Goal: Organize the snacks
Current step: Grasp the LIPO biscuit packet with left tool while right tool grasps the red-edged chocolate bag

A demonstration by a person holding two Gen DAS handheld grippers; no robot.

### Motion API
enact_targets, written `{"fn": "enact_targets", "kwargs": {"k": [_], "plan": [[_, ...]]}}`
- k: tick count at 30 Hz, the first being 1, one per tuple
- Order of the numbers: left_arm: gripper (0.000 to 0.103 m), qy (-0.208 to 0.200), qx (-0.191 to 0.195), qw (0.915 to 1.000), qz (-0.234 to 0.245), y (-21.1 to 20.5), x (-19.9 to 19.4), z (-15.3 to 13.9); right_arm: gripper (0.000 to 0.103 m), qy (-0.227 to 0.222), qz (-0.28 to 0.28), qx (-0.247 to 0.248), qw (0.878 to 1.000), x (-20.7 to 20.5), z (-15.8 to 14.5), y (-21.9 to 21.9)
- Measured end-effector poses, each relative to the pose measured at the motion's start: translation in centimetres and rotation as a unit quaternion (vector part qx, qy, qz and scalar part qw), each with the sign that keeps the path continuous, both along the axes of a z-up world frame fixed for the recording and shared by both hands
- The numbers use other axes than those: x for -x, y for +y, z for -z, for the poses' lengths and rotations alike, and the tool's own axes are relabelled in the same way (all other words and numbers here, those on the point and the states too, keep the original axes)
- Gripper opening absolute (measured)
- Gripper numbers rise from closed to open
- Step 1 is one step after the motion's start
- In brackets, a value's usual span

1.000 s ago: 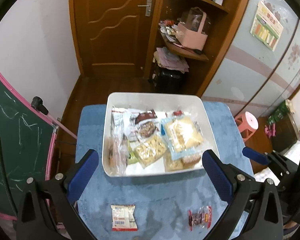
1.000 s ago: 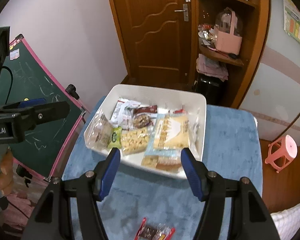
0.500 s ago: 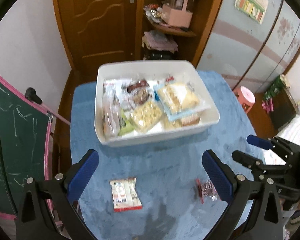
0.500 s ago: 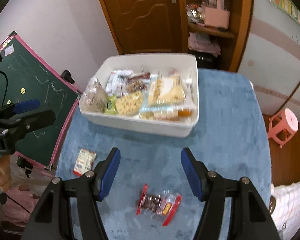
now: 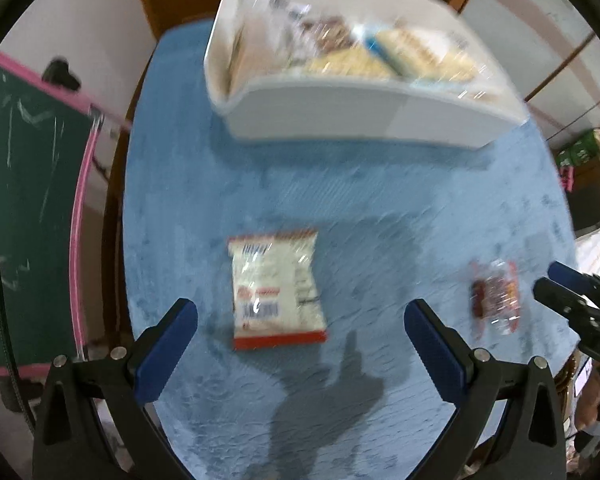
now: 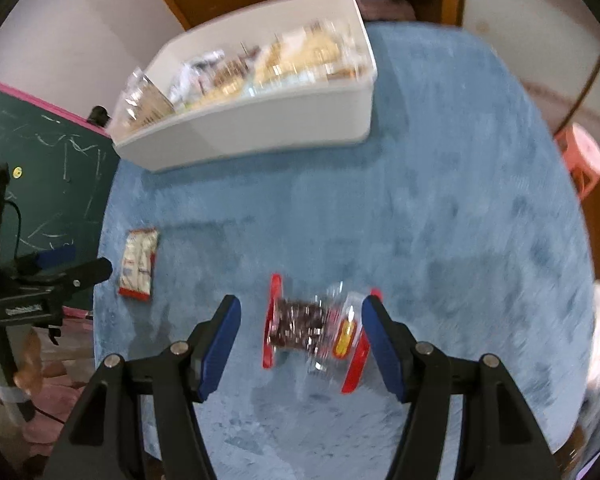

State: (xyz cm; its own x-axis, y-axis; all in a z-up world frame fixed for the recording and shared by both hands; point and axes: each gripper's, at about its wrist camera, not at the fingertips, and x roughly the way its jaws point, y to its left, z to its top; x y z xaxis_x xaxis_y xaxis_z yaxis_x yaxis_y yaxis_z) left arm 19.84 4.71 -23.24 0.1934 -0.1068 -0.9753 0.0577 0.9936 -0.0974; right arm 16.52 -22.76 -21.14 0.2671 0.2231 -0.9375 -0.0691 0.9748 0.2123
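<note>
At the far left a green chalkboard point(image 5: 24, 200) with a pink frame leans beside the table, which is covered by a blue cloth point(image 5: 340, 184). The left gripper point(image 5: 300, 320) points steeply down over the cloth with its blue pads spread wide and nothing held; the white snack packet point(image 5: 278, 286) with red top and bottom edges lies flat on the cloth between them, closer to the left pad, and clear of both as far as the motion blur lets one judge. Beyond it, toward the far edge of the table, sits the white bin point(image 5: 360, 116), filled with assorted wrapped snacks that are too smeared to name. Further right, the clear packet with red ends point(image 6: 314, 326) and dark contents lies on the cloth, well apart from the white packet. The right gripper point(image 6: 298, 338) hangs over it, partly open and gripping nothing; the packet sits between the pads, its right red end just beside the right pad, with a clear gap to the left pad. At the right edge, off the table, stands a pink stool point(image 6: 584, 158).
</note>
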Motion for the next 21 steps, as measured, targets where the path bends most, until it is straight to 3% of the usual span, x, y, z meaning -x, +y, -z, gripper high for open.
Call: {"fn": "enact_targets", "kwargs": {"k": [8, 21], "plan": [[0.103, 0.037, -0.01, 0.9986, -0.037, 2.1, 0.0, 4.1, 0.063, 0.051, 0.02, -0.004, 0.998, 1.4, 4.4, 0.3], [0.103, 0.057, -0.001, 0.9961, -0.068, 3.8, -2.0, 6.2, 0.066, 0.069, 0.037, 0.012, 0.997, 0.8, 6.5, 1.3]]}}
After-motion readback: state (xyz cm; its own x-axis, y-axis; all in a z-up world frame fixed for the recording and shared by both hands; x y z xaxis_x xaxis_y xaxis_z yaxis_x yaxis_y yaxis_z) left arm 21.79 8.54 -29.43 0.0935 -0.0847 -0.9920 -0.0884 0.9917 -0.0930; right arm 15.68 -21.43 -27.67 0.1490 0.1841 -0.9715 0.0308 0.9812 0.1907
